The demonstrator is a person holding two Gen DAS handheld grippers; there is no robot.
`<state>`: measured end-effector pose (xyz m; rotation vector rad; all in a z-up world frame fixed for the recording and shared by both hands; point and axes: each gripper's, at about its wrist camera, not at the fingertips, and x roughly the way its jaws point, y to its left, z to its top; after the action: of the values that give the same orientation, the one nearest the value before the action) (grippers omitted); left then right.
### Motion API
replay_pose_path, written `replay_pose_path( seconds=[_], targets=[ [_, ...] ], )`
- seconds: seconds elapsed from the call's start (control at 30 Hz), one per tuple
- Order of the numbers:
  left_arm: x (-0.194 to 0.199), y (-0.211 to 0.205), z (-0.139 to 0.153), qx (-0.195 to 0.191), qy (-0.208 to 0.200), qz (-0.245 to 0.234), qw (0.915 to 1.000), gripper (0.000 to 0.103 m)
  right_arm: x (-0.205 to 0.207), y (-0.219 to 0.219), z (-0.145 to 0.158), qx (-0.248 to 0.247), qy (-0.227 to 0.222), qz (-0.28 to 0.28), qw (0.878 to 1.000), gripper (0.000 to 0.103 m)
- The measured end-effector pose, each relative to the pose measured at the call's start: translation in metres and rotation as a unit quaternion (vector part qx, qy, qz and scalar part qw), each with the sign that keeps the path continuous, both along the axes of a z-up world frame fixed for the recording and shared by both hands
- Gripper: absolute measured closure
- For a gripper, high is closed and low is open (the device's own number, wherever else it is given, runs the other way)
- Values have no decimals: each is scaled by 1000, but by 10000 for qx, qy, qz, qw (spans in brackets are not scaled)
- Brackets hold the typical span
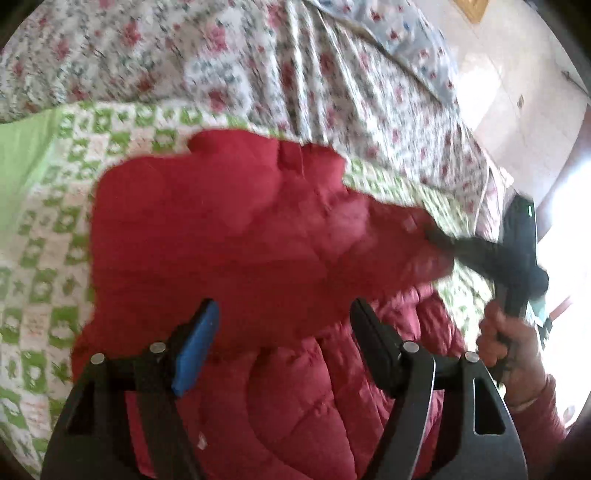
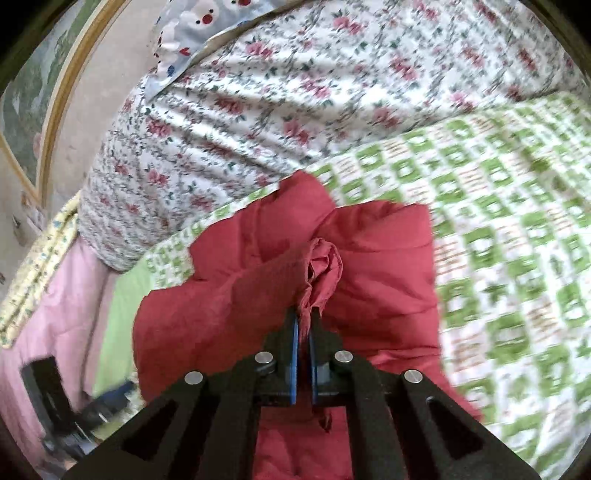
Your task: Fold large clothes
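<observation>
Item one, the red quilted jacket (image 1: pixel 229 229): I see it lying in a bunched heap on the green-and-white checked bedspread (image 1: pixel 48 258), which covers the bed. Its nearer part shows stitched diamond quilting; the farther part is smooth and puffed up in folds.

Item two, my left tool (image 1: pixel 284 325): fingers spread wide, one blue pad (image 1: pixel 197 350) facing inward. It hangs just above the jacket with nothing pressed between the pads; the red cloth lies below and between the fingers.

Item three, my right tool (image 2: pixel 304 325): pads pressed together, pinching a gathered ridge of the jacket's red cloth (image 2: pixel 325 266), which rises crumpled from between the tips. From the left wrist camera I find this same tool at the right edge, dark and blurred, its tips at the jacket's edge, gripped by a hand (image 1: pixel 517 354) in a reddish sleeve (image 1: pixel 543 417).

Item four, bedding behind: a white quilt with pink flowers (image 2: pixel 295 110) heaped beyond the bedspread, touching it along its far edge. A pale blue printed pillow (image 2: pixel 192 29) sits on top of that quilt.

Item five, at the left of the right wrist view: a pink blanket (image 2: pixel 55 295) beside a plain green strip of cloth, and a framed picture (image 2: pixel 37 92) on the wall.
</observation>
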<state>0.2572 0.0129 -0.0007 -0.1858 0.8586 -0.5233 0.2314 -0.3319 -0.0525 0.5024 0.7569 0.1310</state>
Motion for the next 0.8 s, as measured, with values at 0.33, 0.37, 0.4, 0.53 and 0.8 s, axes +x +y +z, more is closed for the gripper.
replay_pose_path(
  seconds=[0.33, 0.37, 0.4, 0.53, 0.8],
  targets=[
    [55, -1, -14, 630, -113, 367, 9973, 32, 0, 0, -35, -661, 369, -28, 9971, 99],
    [62, -4, -24, 773, -7, 337, 9964, 34, 1, -1, -41, -651, 416, -16, 9970, 96],
    [67, -6, -33, 876, 86, 326, 9956, 35, 2, -2, -45, -641, 468, 19, 9968, 88],
    [70, -9, -55, 1295, 149, 313, 9910, 35, -10, -2, -30, -770, 358, -121, 9963, 68],
    [65, -7, -62, 1491, 65, 423, 9879, 33, -12, 68, -10, -1488, -4, 737, 9861, 63]
  ],
)
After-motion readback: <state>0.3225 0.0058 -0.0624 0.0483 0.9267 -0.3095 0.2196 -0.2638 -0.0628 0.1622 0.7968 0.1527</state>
